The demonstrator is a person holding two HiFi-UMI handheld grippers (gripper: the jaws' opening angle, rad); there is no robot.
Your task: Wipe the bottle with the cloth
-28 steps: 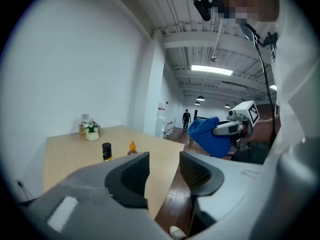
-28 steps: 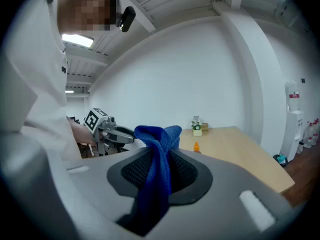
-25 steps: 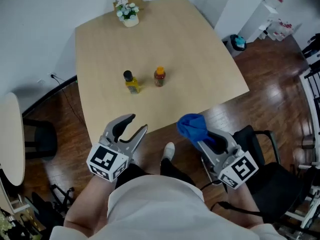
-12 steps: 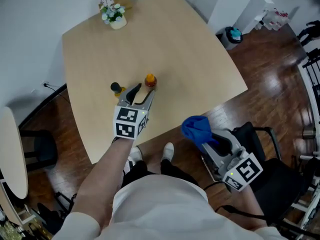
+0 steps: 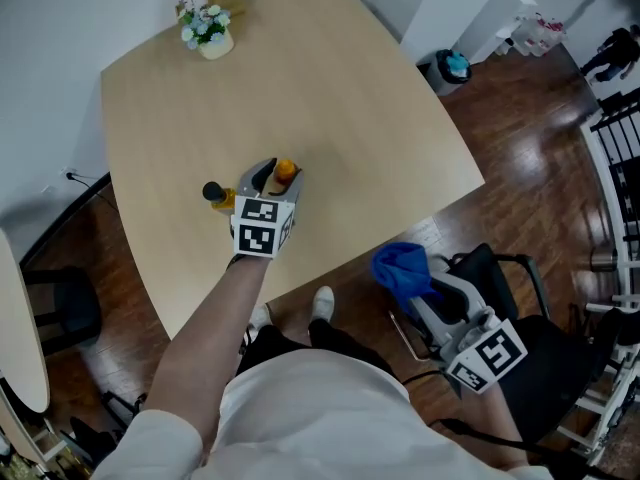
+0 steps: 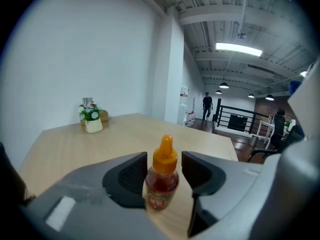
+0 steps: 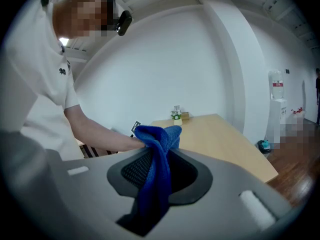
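Note:
A small bottle (image 6: 162, 182) of red sauce with an orange cap stands upright on the wooden table (image 5: 330, 88). My left gripper (image 6: 165, 165) is open, with one jaw on each side of the bottle and a narrow gap at the cap. From the head view, the left gripper (image 5: 272, 176) reaches over the table and half hides the bottle (image 5: 286, 171). The right gripper (image 7: 160, 159) is shut on a blue cloth (image 7: 156, 179) that hangs from its jaws. It is held off the table's near edge, where the head view shows the right gripper (image 5: 425, 286) and cloth (image 5: 402, 266).
A yellow bottle with a black cap (image 5: 216, 194) stands just left of the left gripper. A small flower pot (image 5: 206, 32) sits at the table's far corner. A black chair (image 5: 505, 268) is under the right gripper. A bin (image 5: 450, 67) stands on the floor at the far right.
My left arm has reached forward from the near edge to the table's middle, and its jaws now flank the orange-capped bottle. The right gripper has stayed put with the cloth.

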